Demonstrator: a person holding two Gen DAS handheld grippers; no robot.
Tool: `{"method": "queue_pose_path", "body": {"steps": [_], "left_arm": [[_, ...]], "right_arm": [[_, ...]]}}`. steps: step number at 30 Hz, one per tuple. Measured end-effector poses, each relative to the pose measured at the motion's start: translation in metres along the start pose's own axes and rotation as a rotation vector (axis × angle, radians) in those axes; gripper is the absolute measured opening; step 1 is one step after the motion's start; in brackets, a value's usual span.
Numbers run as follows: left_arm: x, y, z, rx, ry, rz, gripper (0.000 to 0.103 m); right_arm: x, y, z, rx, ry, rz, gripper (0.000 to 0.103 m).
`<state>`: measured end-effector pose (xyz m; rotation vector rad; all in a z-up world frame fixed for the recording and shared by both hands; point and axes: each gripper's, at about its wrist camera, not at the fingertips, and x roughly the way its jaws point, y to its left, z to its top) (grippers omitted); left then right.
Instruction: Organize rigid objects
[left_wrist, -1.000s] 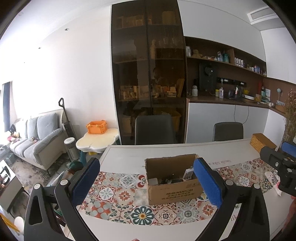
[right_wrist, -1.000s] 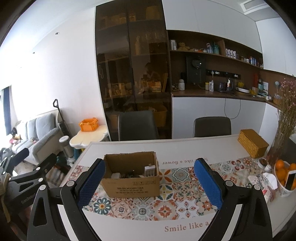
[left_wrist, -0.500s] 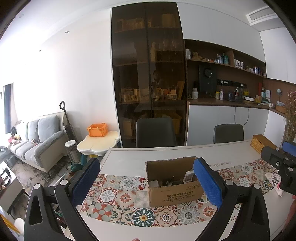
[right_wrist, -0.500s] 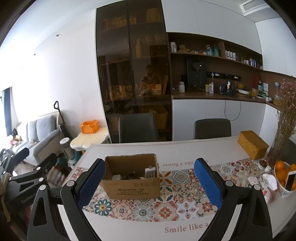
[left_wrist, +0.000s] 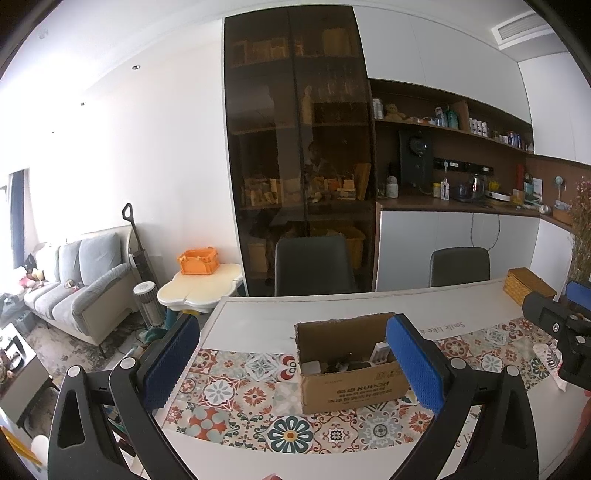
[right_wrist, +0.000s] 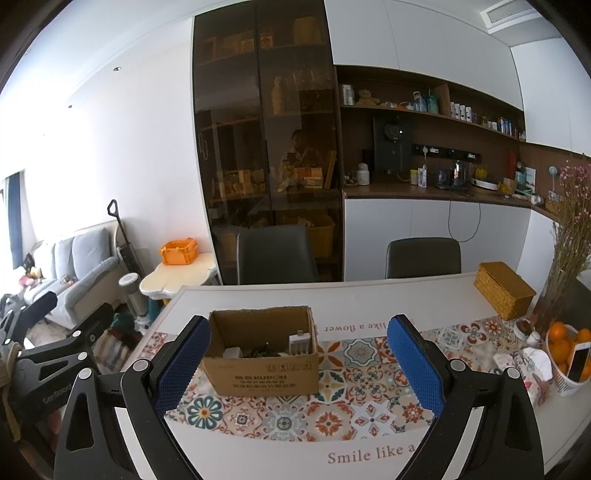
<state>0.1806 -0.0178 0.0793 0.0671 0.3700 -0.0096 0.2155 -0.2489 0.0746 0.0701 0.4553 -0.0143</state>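
Note:
An open cardboard box (left_wrist: 349, 373) stands on the patterned table runner (left_wrist: 251, 391), holding several small items, among them a white ribbed object (left_wrist: 380, 352). It also shows in the right wrist view (right_wrist: 260, 354), with the white object (right_wrist: 300, 343) at its right side. My left gripper (left_wrist: 291, 365) is open and empty, held above the table's near edge in front of the box. My right gripper (right_wrist: 297, 363) is open and empty, to the right of the left one. The right gripper's body shows in the left wrist view (left_wrist: 557, 325), the left gripper's body in the right wrist view (right_wrist: 51, 354).
A woven box (right_wrist: 504, 290), dried flowers (right_wrist: 570, 243), a basket of oranges with a phone (right_wrist: 570, 354) and tissue packs (right_wrist: 524, 363) crowd the table's right end. Two dark chairs (right_wrist: 275, 254) stand behind the table. A small side table with an orange crate (right_wrist: 177, 253) is at left.
Both grippers have risen and pulled back a little, so the box sits lower and farther in both views. Both stay open and empty.

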Motion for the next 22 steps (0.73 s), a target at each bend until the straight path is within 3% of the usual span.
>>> {"method": "queue_pose_path", "body": {"steps": [22], "left_arm": [[0.0019, 0.0040, 0.0055, -0.005, 0.004, 0.000, 0.103]], "right_arm": [[-0.0003, 0.0007, 0.0017, -0.005, 0.001, 0.006, 0.097]]}}
